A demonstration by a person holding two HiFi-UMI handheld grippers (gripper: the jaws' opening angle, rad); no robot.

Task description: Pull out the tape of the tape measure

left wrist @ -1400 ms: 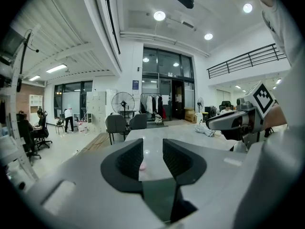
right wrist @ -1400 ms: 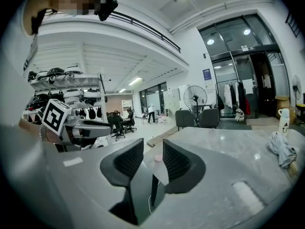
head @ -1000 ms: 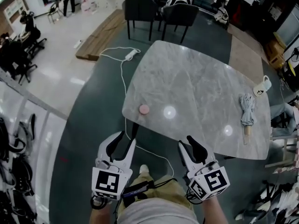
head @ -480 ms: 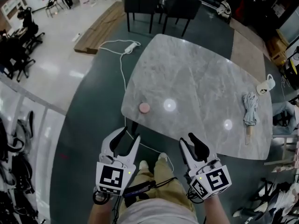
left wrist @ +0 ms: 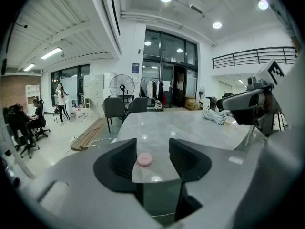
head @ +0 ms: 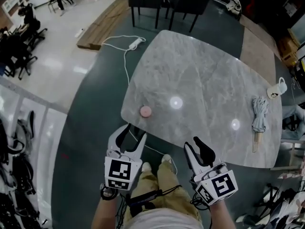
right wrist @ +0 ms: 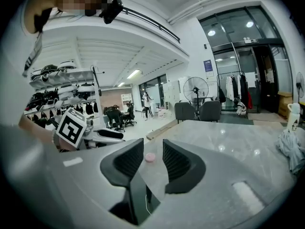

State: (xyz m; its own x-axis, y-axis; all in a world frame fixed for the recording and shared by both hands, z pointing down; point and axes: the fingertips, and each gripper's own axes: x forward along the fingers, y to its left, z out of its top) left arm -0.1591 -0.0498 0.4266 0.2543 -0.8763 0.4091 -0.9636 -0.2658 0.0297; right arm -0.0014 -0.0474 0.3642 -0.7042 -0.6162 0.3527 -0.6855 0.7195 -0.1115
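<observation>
the approach is in hand, and nothing has been grasped yet; the tape measure [head: 146, 111], a small round pink case, lies flat on the grey marble table [head: 205, 80] near its near-left edge, with its tape not drawn out; the left gripper [head: 133, 132] hangs just short of that edge and points at the case, its jaws standing wide apart and having just been opening; in the left gripper view the case shows through the gap but lies further off on the tabletop, so nothing is between the pads; the right gripper [head: 193, 145] is level with it further right, jaws apart by a narrower gap and likewise empty, the pink case visible beyond them; a folded umbrella [head: 259, 117] and a mug [head: 276, 90] sit well apart at the table's far right and play no part; the next move, i judge, calls for one gripper to reach over the edge and clamp the case across its round sides to steady it, while the other finds the tape's end tab, which is too small to make out here, and a low smooth case may slide if nudged; compared with a second ago, the table edge sits closer to both grippers, the left one has come forward and down toward the case with wider jaws, the right has shifted only a little, and the tape measure lies at the same spot on the table.
</observation>
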